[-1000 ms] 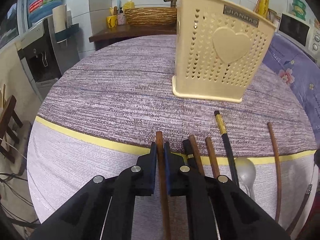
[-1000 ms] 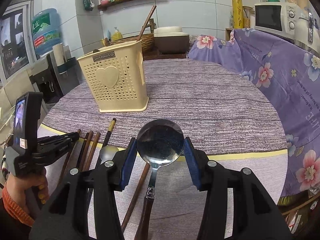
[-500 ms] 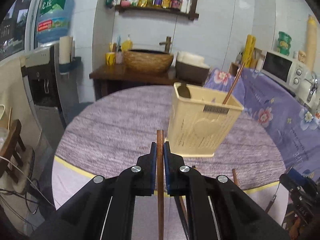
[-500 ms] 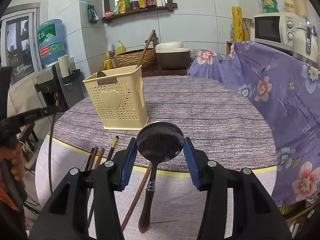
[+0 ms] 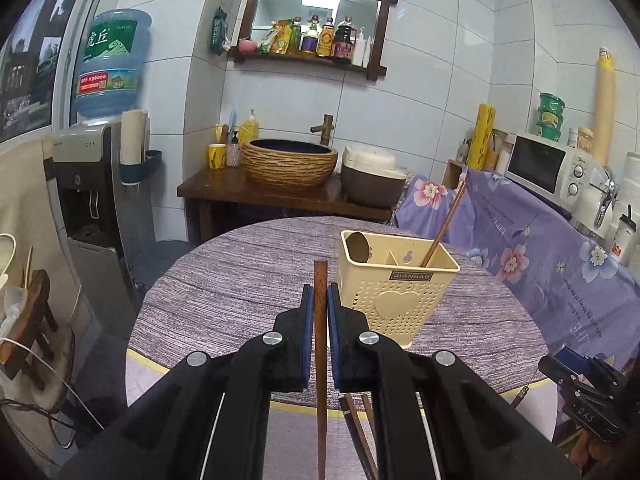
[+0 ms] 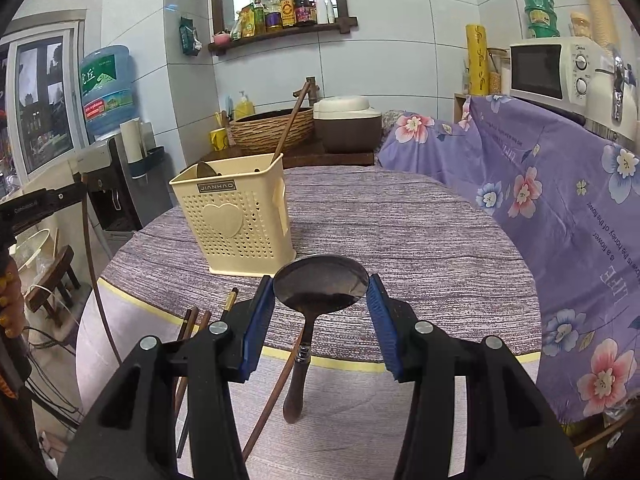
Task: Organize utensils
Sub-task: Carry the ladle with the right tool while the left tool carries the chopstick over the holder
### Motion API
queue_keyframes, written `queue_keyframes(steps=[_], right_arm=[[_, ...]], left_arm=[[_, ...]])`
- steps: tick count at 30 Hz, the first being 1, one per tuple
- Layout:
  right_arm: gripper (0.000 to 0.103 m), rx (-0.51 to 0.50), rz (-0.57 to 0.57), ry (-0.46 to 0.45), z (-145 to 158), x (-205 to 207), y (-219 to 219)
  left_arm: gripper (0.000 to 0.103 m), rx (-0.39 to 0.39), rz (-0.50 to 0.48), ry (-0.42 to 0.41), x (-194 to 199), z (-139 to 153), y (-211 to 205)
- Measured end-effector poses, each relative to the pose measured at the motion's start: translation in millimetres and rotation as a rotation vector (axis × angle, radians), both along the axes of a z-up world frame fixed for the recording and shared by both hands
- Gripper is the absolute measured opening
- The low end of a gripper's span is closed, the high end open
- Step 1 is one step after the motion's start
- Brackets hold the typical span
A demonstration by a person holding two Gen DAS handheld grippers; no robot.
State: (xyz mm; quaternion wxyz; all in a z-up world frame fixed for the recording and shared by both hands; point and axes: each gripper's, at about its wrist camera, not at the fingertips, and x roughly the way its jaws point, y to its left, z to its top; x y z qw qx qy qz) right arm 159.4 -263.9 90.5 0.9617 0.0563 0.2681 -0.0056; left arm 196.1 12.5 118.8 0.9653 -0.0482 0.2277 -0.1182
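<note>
A cream perforated plastic utensil basket [image 6: 236, 222] with an embossed heart is seen on the purple-grey streaked tabletop [image 6: 400, 232], which is edged by a yellow band. The violet floral cloth [image 6: 560, 200] shows pink, possibly blue, flowers.

Two tools: the left tool [image 5: 319, 300] and the right tool [image 6: 320, 280]. One cream holder [image 5: 394, 300] stands ahead of both. Two spoons show: a dark spoon [image 6: 320, 288] clamped in the right tool, and a second spoon [image 5: 357, 246] standing in the holder. Chopsticks: one brown chopstick [image 5: 320, 276] pinched in the left tool, one leaning chopstick [image 5: 444, 228] in the holder, and at least four loose chopsticks [image 6: 192, 320] on the tabletop [image 6: 400, 220], below and left of the right tool.
</note>
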Motion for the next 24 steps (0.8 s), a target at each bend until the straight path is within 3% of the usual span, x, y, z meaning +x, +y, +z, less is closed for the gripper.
queue_keyframes(steps=[9,14,18,24], right_arm=[[0.048,-0.004,0.024,-0.007,9,4,3],[0.048,-0.007,0.075,-0.04,32,19,8],[0.048,-0.023,0.129,-0.109,76,42,19],[0.048,-0.09,0.149,-0.244,156,83,40]], left_arm=[[0.008,-0.007,-0.006,-0.029,-2,10,5],[0.008,-0.003,-0.02,-0.074,1,35,4],[0.008,-0.019,-0.052,-0.116,12,73,2],[0.008,-0.008,-0.051,-0.228,35,153,-14]])
